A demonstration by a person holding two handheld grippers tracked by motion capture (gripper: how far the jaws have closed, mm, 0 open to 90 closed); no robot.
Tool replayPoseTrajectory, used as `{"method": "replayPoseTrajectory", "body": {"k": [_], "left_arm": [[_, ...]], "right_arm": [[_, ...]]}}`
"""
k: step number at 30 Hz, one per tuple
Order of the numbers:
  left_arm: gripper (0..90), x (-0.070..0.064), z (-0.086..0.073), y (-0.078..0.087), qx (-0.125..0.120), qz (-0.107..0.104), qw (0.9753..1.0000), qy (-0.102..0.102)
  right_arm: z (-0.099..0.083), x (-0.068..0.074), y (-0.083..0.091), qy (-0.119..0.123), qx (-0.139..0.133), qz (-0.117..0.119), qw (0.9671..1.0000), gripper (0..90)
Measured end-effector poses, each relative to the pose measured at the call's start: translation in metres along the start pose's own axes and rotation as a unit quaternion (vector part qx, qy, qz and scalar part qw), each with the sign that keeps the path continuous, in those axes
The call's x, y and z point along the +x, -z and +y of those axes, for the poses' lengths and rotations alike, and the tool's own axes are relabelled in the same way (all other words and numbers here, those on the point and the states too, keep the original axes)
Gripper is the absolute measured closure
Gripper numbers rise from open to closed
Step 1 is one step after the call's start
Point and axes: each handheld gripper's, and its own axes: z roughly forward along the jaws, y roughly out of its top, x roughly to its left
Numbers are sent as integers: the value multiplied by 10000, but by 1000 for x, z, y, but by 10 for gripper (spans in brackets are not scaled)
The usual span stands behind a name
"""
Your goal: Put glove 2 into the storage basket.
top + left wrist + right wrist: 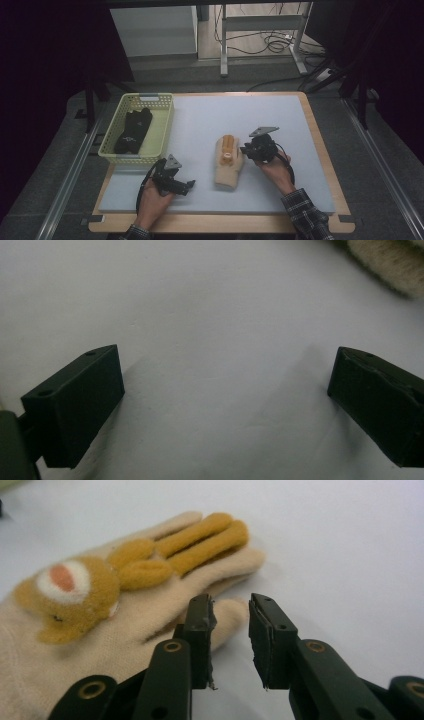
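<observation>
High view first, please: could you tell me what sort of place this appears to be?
Probably a lab recording bench: a wooden table with a pale grey mat, loose black cables on the floor behind, and the handheld right gripper at a cream knitted glove.

Both tongs black, blocky jaws, brass-ringed screws on right tongs (231, 635); grey triangular plates, black cables; plaid sleeve (306, 215).

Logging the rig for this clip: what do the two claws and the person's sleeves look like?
Both claws are black. The left claw and the right claw each carry a grey three-cornered plate and trail a black cable. The right claw's arms show brass-coloured rivets. The right sleeve is dark plaid.
</observation>
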Motion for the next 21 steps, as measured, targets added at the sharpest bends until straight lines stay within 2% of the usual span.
{"method": "replayPoseTrajectory", "body": {"k": [4, 10, 12, 17, 21], "left_arm": [[14, 0, 0, 0, 0, 0, 10000, -1], [15, 0, 0, 0, 1, 1, 10000, -1], [15, 0, 0, 0, 0, 1, 10000, -1], [15, 0, 0, 0, 0, 0, 10000, 0], [15, 0, 0, 0, 0, 0, 10000, 0]], "right_arm": [[-4, -3, 10, -39, -92, 25, 9999, 683], [-15, 3, 23, 26, -162, 140, 9998, 673], [-21, 6, 25, 24, -149, 242, 9996, 678], [-40, 14, 29, 36, -84, 456, 9989, 746], [-53, 23, 30, 155, -47, 621, 9979, 812]]}}
